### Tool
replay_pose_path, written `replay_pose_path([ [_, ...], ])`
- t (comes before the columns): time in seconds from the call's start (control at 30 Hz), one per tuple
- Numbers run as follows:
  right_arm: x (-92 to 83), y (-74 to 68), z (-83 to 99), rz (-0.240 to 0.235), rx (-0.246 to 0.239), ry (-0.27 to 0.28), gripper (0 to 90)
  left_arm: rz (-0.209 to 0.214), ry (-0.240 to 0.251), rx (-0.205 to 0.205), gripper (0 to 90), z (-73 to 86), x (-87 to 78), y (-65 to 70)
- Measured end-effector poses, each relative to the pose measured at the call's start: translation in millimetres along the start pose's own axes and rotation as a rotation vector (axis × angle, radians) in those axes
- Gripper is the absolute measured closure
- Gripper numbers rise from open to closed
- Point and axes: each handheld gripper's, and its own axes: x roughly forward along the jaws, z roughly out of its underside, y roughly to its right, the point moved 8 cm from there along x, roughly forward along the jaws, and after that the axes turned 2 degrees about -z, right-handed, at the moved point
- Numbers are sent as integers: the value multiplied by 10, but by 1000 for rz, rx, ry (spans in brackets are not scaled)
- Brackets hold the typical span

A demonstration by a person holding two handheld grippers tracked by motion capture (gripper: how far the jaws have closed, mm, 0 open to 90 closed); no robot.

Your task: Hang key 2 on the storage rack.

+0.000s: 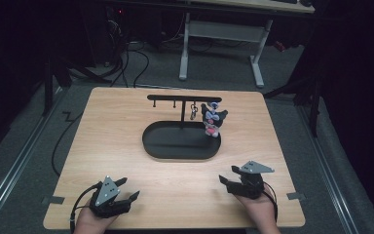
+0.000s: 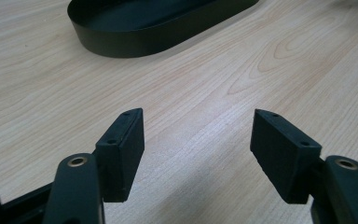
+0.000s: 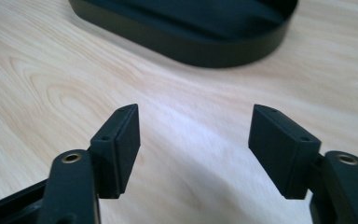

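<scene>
A black oval tray (image 1: 151, 144) sits mid-table with a thin black T-shaped rack (image 1: 182, 98) rising from it. From the rack's right end hang a small metal key ring (image 1: 194, 112) and a black, white and pink figure charm (image 1: 213, 121). My left gripper (image 1: 127, 189) rests open near the front left edge, nothing between its jaws. My right gripper (image 1: 228, 177) is open at the front right, also holding nothing. The tray's rim (image 2: 135, 44) lies ahead of the left gripper (image 2: 198, 140). The same tray's rim (image 3: 205, 51) lies ahead of the right gripper (image 3: 196, 137).
The wooden table (image 1: 107, 117) has bare surface around the tray. Cables (image 1: 63, 141) run on the grey floor to the left. A white-legged desk (image 1: 224, 34) stands beyond the far edge.
</scene>
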Motion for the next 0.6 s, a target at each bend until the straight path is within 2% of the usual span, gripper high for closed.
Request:
replay_pose_path([
  [0.1, -119, 49, 148, 15, 7, 16, 285, 6, 0, -12, 356, -1, 9, 16],
  [0.13, -212, 94, 235, 49, 7, 28, 264, 7, 1, -11, 356, -4, 11, 25],
  [0.17, -212, 94, 235, 49, 7, 28, 264, 7, 2, -9, 356, -7, 13, 31],
  [0.2, -272, 117, 325, 66, 10, 30, 259, 8, 3, -6, 355, -12, 15, 41],
  [0.37, -312, 154, 339, 64, 39, 48, 254, 12, -1, -4, 354, -20, 30, 61],
  [0.6, -220, 102, 321, 58, 26, 33, 257, 7, 7, -4, 354, -22, -8, 28],
])
